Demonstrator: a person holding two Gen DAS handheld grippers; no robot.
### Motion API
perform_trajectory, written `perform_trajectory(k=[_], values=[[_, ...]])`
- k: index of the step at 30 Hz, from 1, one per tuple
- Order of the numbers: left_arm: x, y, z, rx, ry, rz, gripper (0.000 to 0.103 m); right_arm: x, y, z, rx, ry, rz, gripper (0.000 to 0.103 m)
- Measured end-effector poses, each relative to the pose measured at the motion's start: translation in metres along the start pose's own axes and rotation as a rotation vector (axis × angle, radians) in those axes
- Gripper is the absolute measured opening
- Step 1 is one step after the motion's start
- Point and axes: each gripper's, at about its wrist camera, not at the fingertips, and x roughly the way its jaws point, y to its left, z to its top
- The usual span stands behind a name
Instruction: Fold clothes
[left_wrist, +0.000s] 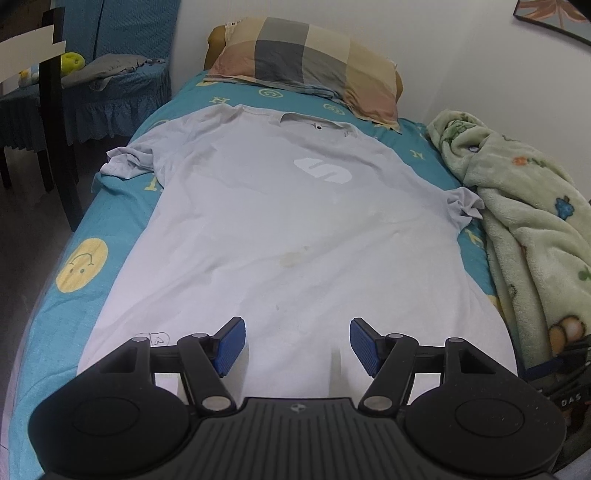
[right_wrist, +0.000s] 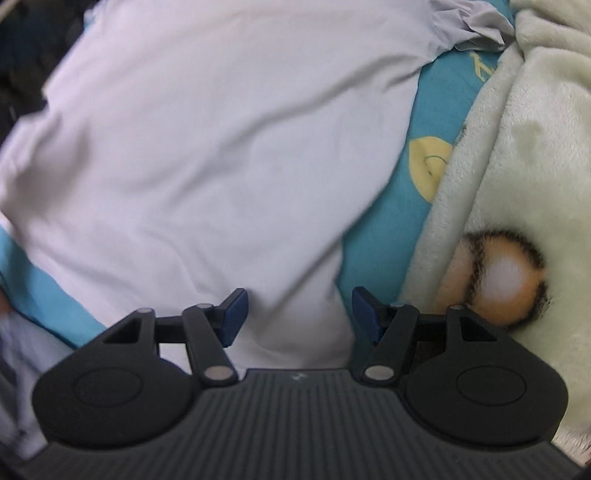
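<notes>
Spread flat across the middle of the bed sheet (left_wrist: 48, 317): T-shirt (left_wrist: 288, 229), collar toward the top of the frame, hem at the bottom. Above the collar, against the wall: pillow (left_wrist: 306, 62). Along the right edge, beside the right sleeve: blanket (left_wrist: 532, 229). At upper left, off the bed: chair (left_wrist: 118, 85). Over the hem at bottom centre: left gripper (left_wrist: 297, 345).
</notes>
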Motion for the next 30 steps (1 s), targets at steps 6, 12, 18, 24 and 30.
perform_trajectory(k=[6, 12, 18, 24, 30], values=[[-0.003, 0.007, -0.001, -0.019, -0.003, 0.004, 0.065, 0.012, -0.001, -0.005, -0.016, 0.082, 0.156, 0.064], [-0.008, 0.008, 0.0, -0.023, -0.018, -0.001, 0.066, 0.019, 0.0, -0.008, -0.036, 0.137, 0.2, 0.061], [-0.011, 0.012, -0.001, -0.043, -0.018, -0.01, 0.066, -0.005, 0.01, -0.012, -0.107, 0.135, 0.152, 0.006], [-0.014, 0.011, 0.0, -0.047, -0.026, -0.017, 0.066, -0.011, 0.015, -0.027, -0.128, 0.182, 0.163, 0.005], [-0.016, 0.01, -0.003, -0.044, -0.021, -0.008, 0.066, -0.026, 0.006, -0.023, -0.043, 0.133, 0.127, 0.009]])
